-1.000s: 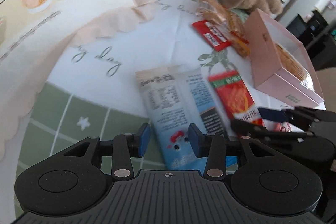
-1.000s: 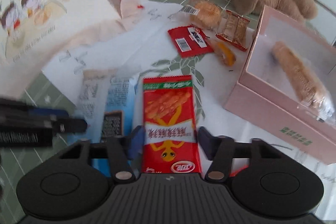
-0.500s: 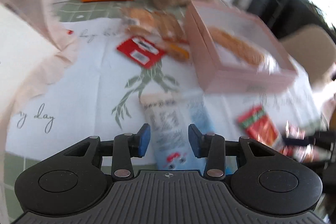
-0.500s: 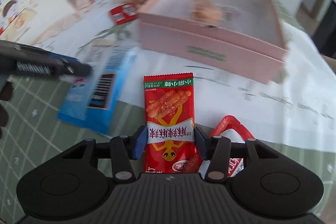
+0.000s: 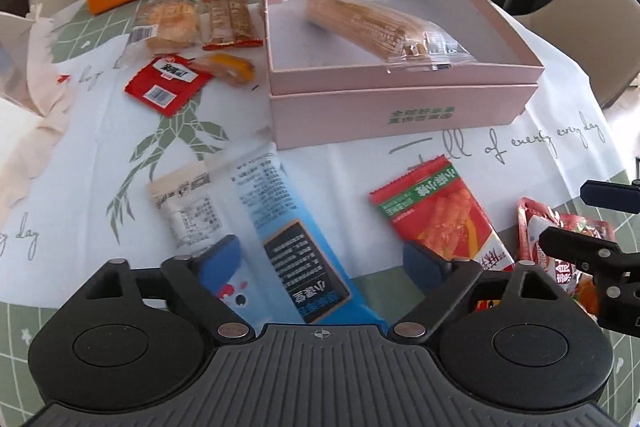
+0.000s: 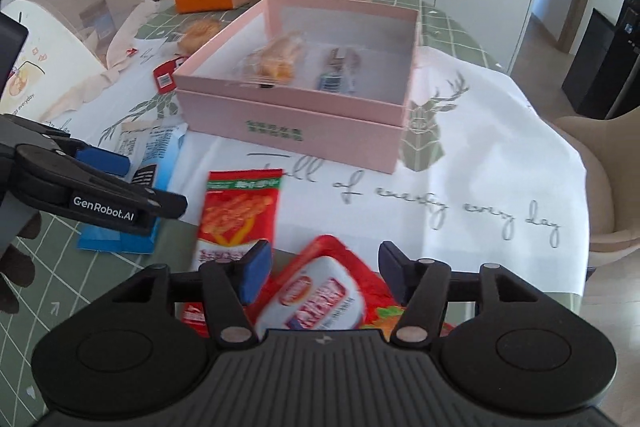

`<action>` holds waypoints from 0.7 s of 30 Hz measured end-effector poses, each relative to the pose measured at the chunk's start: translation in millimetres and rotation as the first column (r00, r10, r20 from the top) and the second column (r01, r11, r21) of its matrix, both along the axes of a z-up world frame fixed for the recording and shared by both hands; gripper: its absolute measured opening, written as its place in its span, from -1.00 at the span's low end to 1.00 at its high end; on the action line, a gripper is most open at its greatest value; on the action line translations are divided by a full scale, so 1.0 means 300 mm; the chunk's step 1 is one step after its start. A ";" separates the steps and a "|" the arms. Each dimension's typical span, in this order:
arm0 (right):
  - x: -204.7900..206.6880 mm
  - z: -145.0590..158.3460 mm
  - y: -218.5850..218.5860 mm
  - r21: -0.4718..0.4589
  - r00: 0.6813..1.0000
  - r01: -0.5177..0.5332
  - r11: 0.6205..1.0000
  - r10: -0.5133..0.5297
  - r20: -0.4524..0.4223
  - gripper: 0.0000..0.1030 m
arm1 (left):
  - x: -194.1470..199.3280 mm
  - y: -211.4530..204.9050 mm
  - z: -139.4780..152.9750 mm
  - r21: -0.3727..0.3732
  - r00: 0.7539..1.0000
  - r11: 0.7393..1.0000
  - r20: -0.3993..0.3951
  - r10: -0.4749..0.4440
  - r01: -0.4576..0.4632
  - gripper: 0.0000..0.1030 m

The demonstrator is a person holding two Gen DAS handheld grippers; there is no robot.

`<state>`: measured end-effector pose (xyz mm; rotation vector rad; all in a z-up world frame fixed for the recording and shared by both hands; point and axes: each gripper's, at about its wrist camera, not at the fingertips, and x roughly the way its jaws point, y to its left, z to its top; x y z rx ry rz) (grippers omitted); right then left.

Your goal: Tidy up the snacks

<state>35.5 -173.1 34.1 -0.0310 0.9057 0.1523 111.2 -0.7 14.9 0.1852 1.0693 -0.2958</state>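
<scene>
**Both grippers spreading over the snack packets**

The left gripper [image 5: 324, 259] is wide apart, jaws opening, and the blue-and-white packet [image 5: 280, 227] lies between its pads without either pad pressing on it. That packet is long and flat, printed with small text and a dark panel, resting on the table [image 5: 500, 131] near its front edge; its long axis runs slantwise from the gripper towards the pink box [image 5: 400, 107].

The right gripper [image 6: 324, 267] stands about half spread, jaws opening too. Below them sits a red pouch with a white label [image 6: 320, 291], blurred, and I can't tell whether the pads touch it. Just left of it lies the red-and-green packet [image 6: 240, 211], flat, its long axis pointing away from the gripper towards the box, green band at the far end.

The box sits open in the table's middle, a wrapped cake roll [image 5: 372, 23] lying diagonally inside.
</scene>
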 end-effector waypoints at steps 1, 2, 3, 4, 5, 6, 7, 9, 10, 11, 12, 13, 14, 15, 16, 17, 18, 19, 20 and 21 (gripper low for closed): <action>-0.003 -0.001 -0.009 0.003 1.000 0.000 1.000 0.000 -0.001 0.20 | -0.006 0.009 0.006 -0.007 1.000 1.000 0.008 0.002 -0.002 0.76; -0.005 -0.005 -0.020 0.007 1.000 -0.002 1.000 0.002 -0.004 0.22 | -0.009 0.018 0.012 -0.005 1.000 1.000 0.018 0.009 -0.009 0.69; -0.009 -0.009 -0.028 0.012 1.000 -0.004 1.000 0.004 -0.007 0.28 | -0.012 0.032 0.019 0.011 0.999 1.000 0.037 0.025 -0.026 0.64; -0.012 -0.015 -0.038 0.018 1.000 -0.007 1.000 0.008 -0.012 0.34 | -0.013 0.042 0.025 0.032 0.998 0.999 0.054 0.038 -0.040 0.58; -0.020 -0.023 -0.044 0.022 1.000 -0.009 1.000 0.010 -0.015 0.36 | -0.014 0.058 0.029 0.057 0.996 0.997 0.070 0.051 -0.055 0.56; -0.025 -0.033 -0.048 0.025 1.000 -0.008 1.000 0.009 -0.022 0.36 | -0.011 0.076 0.030 0.075 0.995 0.995 0.075 0.062 -0.067 0.59; -0.026 -0.046 -0.054 0.028 0.999 -0.007 1.000 0.008 -0.032 0.37 | -0.002 0.104 0.028 0.070 0.995 0.994 0.067 0.078 -0.082 0.63; -0.030 -0.071 -0.063 0.057 0.999 -0.002 0.998 0.005 -0.053 0.43 | 0.018 0.153 0.030 0.040 0.991 0.991 0.039 0.127 -0.129 0.68; -0.035 -0.076 -0.062 0.072 0.999 0.002 0.997 0.002 -0.048 0.47 | 0.030 0.178 0.029 0.024 0.988 0.987 0.023 0.156 -0.156 0.72; -0.038 -0.079 -0.055 0.082 0.999 -0.002 0.997 0.006 -0.047 0.48 | 0.040 0.197 0.027 0.006 0.984 0.984 0.007 0.178 -0.178 0.76; -0.039 -0.082 -0.046 0.088 0.999 -0.011 0.996 0.015 -0.047 0.52 | 0.048 0.215 0.017 -0.021 0.980 0.979 -0.016 0.200 -0.200 0.78; -0.040 -0.085 -0.034 0.090 0.999 -0.021 0.996 0.025 -0.044 0.56 | 0.061 0.237 0.002 -0.061 0.972 0.971 -0.055 0.228 -0.231 0.80; -0.041 -0.090 -0.018 0.085 0.999 -0.032 0.996 0.035 -0.040 0.58 | 0.064 0.245 0.000 -0.073 0.969 0.967 -0.054 0.240 -0.244 0.83; -0.042 -0.094 -0.005 0.077 0.998 -0.040 0.996 0.043 -0.037 0.64 | 0.070 0.240 -0.004 -0.056 0.969 0.968 -0.047 0.244 -0.246 0.83; -0.044 -0.100 0.011 0.061 0.998 -0.049 0.997 0.051 -0.031 0.68 | 0.072 0.232 -0.009 -0.043 0.969 0.969 -0.040 0.242 -0.244 0.85; -0.046 -0.104 0.022 0.048 0.998 -0.056 0.997 0.057 -0.025 0.70 | 0.076 0.225 -0.014 -0.033 0.970 0.970 -0.034 0.241 -0.242 0.86; -0.051 -0.108 0.031 0.038 0.998 -0.060 0.997 0.060 -0.014 0.74 | 0.080 0.213 -0.020 -0.019 0.971 0.971 -0.027 0.239 -0.239 0.86; -0.055 -0.111 0.033 0.039 0.998 -0.059 0.998 0.059 -0.006 0.75 | 0.085 0.203 -0.026 -0.003 0.973 0.973 -0.022 0.231 -0.231 0.87; -0.058 -0.114 0.032 0.044 0.998 -0.056 0.997 0.056 -0.001 0.76 | 0.091 0.192 -0.032 0.015 0.975 0.975 -0.021 0.222 -0.221 0.87; -0.060 -0.115 0.030 0.049 0.998 -0.055 0.997 0.055 0.004 0.77 | 0.099 0.181 -0.037 0.034 0.976 0.976 -0.023 0.215 -0.214 0.87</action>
